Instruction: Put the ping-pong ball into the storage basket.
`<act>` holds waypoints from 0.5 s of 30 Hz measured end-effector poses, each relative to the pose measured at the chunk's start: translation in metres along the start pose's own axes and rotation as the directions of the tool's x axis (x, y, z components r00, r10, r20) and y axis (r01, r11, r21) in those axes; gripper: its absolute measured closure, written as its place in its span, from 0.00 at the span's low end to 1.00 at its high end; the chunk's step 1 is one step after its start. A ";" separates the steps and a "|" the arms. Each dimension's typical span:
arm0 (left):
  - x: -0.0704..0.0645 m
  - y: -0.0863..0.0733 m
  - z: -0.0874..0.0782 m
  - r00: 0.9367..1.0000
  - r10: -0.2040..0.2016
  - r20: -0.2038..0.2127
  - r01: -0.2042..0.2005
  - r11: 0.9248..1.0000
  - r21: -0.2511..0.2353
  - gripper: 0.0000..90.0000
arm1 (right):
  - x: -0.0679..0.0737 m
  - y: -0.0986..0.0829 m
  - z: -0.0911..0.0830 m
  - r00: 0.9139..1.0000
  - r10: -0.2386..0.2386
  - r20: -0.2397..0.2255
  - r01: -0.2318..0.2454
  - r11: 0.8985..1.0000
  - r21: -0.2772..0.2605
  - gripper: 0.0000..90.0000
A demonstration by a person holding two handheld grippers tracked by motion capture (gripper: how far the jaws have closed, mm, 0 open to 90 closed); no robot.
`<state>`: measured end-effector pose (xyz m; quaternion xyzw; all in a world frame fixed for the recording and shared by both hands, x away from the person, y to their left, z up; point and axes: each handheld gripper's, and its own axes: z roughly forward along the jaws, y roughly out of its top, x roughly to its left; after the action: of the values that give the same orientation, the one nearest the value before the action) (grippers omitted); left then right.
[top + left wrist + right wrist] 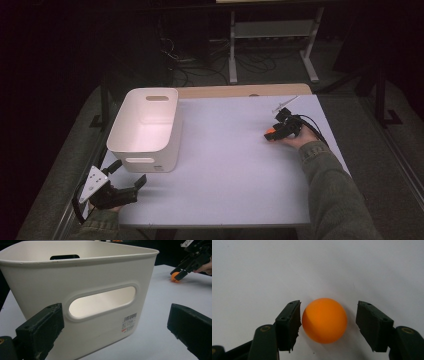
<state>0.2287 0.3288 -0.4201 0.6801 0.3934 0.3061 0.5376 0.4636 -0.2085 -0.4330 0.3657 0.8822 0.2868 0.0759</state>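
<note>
In the right gripper view the orange ball [324,320] lies on the white table [317,267] between the spread jaws of the right gripper [328,323], just beside the left one and clear of the right. From the high view that pair sits at three o'clock, with the released left gripper [129,175] at seven o'clock. The left gripper view looks at the white bin [82,290], its handle slot at twelve o'clock.

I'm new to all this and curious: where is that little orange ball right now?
The orange ball lies on the white table toward its right side, between the open jaws of the right gripper, well away from the white bin.
</note>
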 end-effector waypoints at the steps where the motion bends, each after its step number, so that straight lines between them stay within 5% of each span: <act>1: 0.000 0.000 0.000 1.000 0.000 0.000 0.000 1.000 0.001 0.00 | 0.000 0.000 0.000 1.000 -0.001 0.003 0.001 1.000 0.001 0.41; 8: 0.000 0.000 0.000 1.000 0.000 0.000 0.000 1.000 0.002 0.00 | 0.002 0.001 0.000 1.000 -0.011 -0.012 0.011 1.000 0.000 0.54; 15: 0.000 0.000 0.000 1.000 0.001 0.001 -0.001 1.000 0.002 0.00 | 0.003 0.001 0.000 1.000 -0.010 -0.016 0.010 1.000 -0.001 0.55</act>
<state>0.2289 0.3287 -0.4202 0.6811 0.3931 0.3055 0.5369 0.4621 -0.2063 -0.4324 0.3587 0.8845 0.2899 0.0703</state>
